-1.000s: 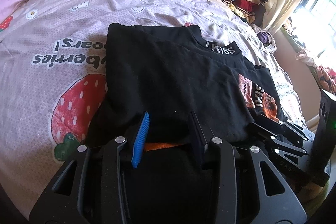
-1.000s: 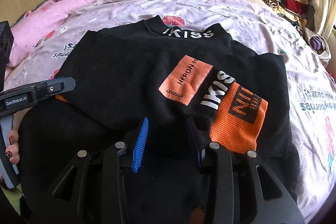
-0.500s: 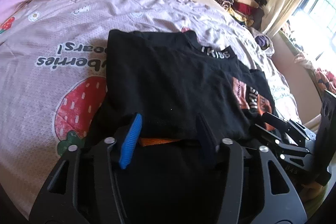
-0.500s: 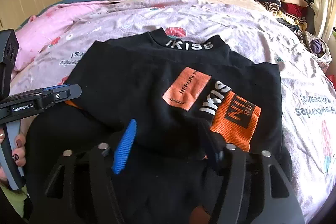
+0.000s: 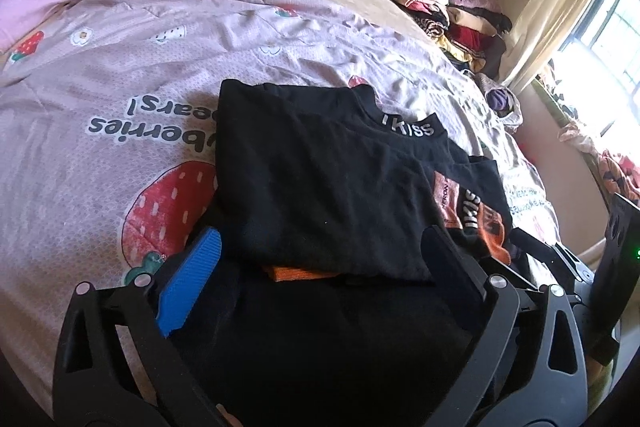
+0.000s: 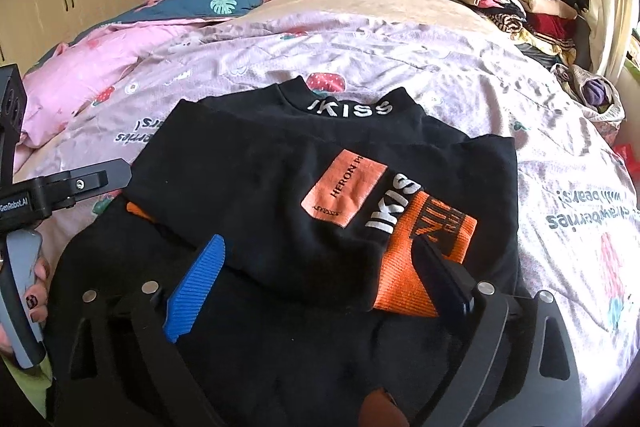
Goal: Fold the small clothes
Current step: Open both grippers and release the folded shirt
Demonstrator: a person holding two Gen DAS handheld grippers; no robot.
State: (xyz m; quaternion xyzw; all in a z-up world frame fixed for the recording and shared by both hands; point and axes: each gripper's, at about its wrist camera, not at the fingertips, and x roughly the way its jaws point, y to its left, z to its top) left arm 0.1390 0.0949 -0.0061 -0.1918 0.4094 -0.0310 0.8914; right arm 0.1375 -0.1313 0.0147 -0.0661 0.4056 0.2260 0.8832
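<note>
Just one black sweatshirt [image 6: 280, 187] here, folded mid-frame on the pink bedsheet [image 6: 400, 67], plus two grippers. Left gripper [image 5: 320, 259] and right gripper [image 6: 320, 267] both spread wide, straddling its near folded edge, gripping nothing.

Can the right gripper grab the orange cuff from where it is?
Probably yes. The right gripper has its jaws wide open, and the orange cuff lies on top of the black sweater just ahead of its dark finger, with nothing covering it.
</note>
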